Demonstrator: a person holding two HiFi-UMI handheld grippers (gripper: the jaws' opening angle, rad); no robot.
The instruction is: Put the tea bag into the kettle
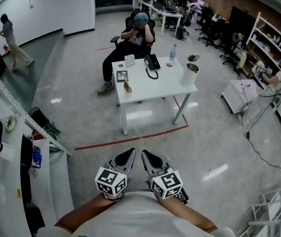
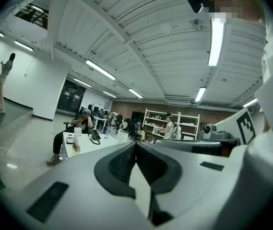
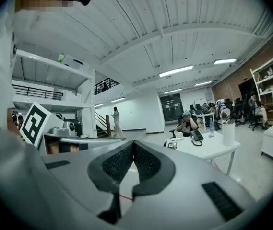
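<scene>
Glossy floor (image 1: 81,107), white rectangular table (image 1: 145,89), cylindrical kettle (image 1: 190,75), left claw (image 1: 130,154) and right claw (image 1: 147,156) pinched together

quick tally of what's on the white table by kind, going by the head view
kettle: 1
telephone: 1
water bottle: 1
small cards or frames: 2
round lid-like item: 1
small brown item: 1
small red item: 1
total: 8
</scene>
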